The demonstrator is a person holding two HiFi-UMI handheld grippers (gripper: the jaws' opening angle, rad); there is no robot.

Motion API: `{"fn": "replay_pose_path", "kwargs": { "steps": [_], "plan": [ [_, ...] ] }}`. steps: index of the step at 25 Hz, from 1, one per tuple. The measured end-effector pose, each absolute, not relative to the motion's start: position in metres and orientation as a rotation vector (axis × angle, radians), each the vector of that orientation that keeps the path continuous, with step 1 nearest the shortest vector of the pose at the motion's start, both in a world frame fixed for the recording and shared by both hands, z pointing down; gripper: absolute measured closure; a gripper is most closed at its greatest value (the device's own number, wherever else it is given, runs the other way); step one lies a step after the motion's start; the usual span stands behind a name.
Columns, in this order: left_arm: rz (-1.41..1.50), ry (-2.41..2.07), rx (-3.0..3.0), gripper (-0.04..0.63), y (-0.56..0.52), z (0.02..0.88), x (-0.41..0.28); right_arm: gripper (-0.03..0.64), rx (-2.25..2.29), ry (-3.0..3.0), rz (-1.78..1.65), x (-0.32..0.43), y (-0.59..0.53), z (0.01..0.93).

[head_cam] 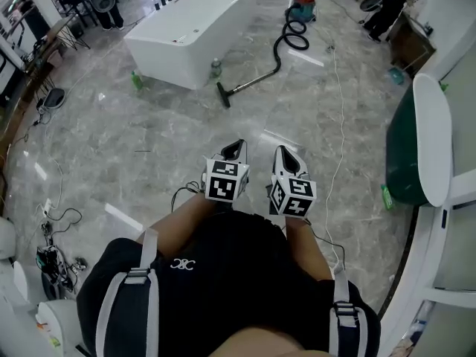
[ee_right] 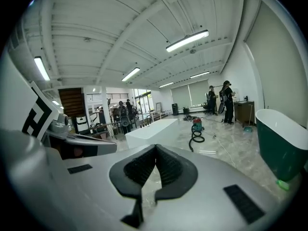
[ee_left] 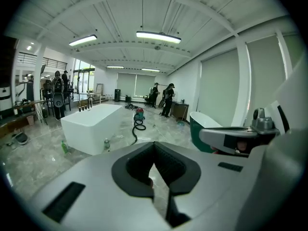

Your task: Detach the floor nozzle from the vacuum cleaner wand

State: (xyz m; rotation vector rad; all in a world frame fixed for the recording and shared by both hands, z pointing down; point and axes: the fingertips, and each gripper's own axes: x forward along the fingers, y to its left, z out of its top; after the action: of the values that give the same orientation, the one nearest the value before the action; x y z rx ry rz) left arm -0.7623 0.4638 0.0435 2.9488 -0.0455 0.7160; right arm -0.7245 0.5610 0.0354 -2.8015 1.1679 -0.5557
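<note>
The vacuum cleaner (head_cam: 301,6) stands far off on the marble floor, red and teal. Its black hose (head_cam: 291,37) curls into a thin wand (head_cam: 251,82) that ends in a black floor nozzle (head_cam: 222,95) beside the white bathtub. My left gripper (head_cam: 238,149) and right gripper (head_cam: 285,153) are side by side close to my body, well short of the nozzle. Both are shut with nothing between the jaws. The left gripper view shows the vacuum (ee_left: 139,114) and hose (ee_left: 137,127) over the shut left gripper (ee_left: 154,146). The right gripper view shows the vacuum (ee_right: 196,124) beyond the shut right gripper (ee_right: 155,148).
A white bathtub (head_cam: 192,19) stands to the left of the wand, with a green bottle (head_cam: 137,80) and a clear bottle (head_cam: 216,68) at its foot. A dark green tub (head_cam: 405,151) sits at the right. A thin cable (head_cam: 341,117) crosses the floor. People stand at the far end (ee_left: 166,99).
</note>
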Motion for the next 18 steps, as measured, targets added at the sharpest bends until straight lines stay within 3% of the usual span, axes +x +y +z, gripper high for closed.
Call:
{"fn": "replay_pose_path", "kwargs": {
  "steps": [8,18],
  "plan": [
    [0.728,-0.052,2.936,0.590,0.457,0.056,-0.726,0.606,-2.786,1.181,-0.597,-0.690,0.552,0.050],
    [0.709,-0.038,2.915,0.591,0.412,0.058,-0.628,0.605,-2.809,1.203,-0.614,-0.594,0.505,0.050]
  ]
}}
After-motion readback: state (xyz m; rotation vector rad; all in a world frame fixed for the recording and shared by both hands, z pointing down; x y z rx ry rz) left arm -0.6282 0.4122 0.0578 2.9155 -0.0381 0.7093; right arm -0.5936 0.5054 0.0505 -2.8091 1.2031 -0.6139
